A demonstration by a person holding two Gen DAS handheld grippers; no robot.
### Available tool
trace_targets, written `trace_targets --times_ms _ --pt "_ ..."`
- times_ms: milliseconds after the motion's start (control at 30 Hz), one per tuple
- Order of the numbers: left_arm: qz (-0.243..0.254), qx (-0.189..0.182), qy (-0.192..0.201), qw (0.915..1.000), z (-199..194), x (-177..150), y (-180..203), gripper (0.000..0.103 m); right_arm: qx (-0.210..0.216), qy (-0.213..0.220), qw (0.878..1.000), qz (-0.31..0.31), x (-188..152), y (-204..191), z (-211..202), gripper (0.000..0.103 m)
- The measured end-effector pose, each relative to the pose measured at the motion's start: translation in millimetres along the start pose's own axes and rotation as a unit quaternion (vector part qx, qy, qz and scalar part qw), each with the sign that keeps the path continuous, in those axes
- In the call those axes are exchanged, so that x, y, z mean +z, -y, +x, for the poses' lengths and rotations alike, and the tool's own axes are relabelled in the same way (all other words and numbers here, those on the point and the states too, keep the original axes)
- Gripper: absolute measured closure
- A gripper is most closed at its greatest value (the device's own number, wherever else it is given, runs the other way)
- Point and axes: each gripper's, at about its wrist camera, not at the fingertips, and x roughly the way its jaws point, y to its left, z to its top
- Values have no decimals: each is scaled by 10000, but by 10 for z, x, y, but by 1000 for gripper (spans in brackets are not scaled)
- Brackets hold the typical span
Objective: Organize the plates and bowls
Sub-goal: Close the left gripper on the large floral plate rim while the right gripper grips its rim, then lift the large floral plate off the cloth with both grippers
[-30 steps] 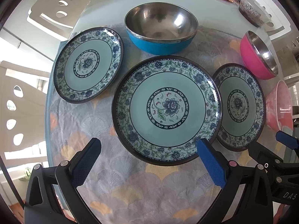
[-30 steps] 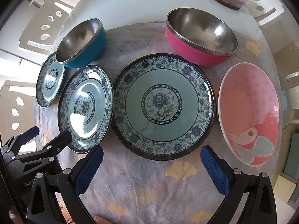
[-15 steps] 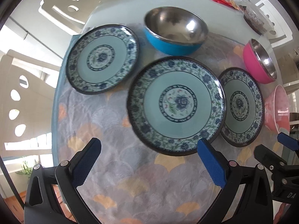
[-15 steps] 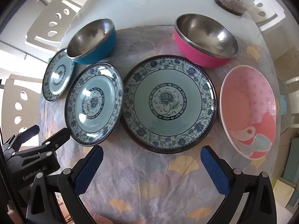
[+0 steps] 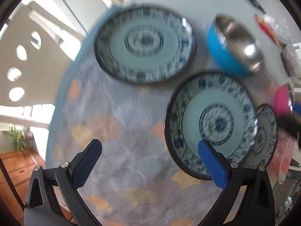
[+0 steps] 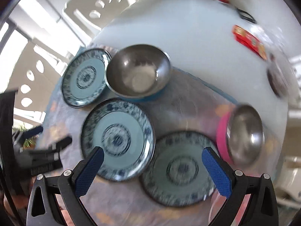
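Observation:
Three blue-patterned plates lie on the mat. In the left wrist view the far left plate (image 5: 144, 45) is ahead, the large plate (image 5: 212, 120) lies at right, a third plate (image 5: 265, 133) shows at its right edge. My left gripper (image 5: 148, 154) is open and empty above bare mat. In the right wrist view my right gripper (image 6: 152, 160) is open and empty above the middle plate (image 6: 118, 137) and another plate (image 6: 180, 167). A blue steel bowl (image 6: 137, 71) and a pink steel bowl (image 6: 242, 133) stand behind. Both views are motion-blurred.
A pink shallow bowl (image 5: 282, 162) sits at the far right edge. Red packets (image 6: 250, 41) and a small dish (image 6: 278, 81) lie on the white table beyond the mat. White chairs (image 5: 28, 56) stand at the left. The left gripper shows in the right wrist view (image 6: 43, 154).
Both grippers have swung left and tilted, so the plates and bowls slid right in both views. Nothing was taken hold of; the dishes stand where they were.

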Motion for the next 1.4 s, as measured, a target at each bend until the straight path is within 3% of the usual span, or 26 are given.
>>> trace_targets --times_ms 400,500,667,867,1100,1167,1267,1300,1333,1400 --pt "5 -209 -335 9992 599 -77 153 0 99 -580 9980 -244 197 -15 983 0" --pt "-41 -253 -284 9993 624 -89 113 0 412 -546 9973 -262 222 -3 1075 0" --pt "-289 -368 -260 9986 631 -30 47 0 444 -585 9970 -260 238 74 1134 0" --pt "-543 -358 67 9979 638 -37 -191 0 426 -425 9979 -225 243 37 1150 0" --pt "-514 -361 -143 9979 604 -7 -94 0 465 -589 9969 -227 258 -86 1148 0" --pt "-549 -390 -123 9976 580 58 -127 9 602 -644 9954 -371 259 -224 1125 1" --pt "-356 -437 161 9983 481 152 -141 34 896 -680 9922 -530 208 -364 1082 7" --pt "-202 -493 213 9984 449 163 -112 49 874 -725 9920 -558 193 -387 1079 10" --pt "-57 -652 250 9975 417 169 -76 53 935 -724 9918 -493 188 -377 1068 11" --pt "171 -573 219 9980 384 185 -31 54 1052 -749 9910 -346 177 -343 1037 16"
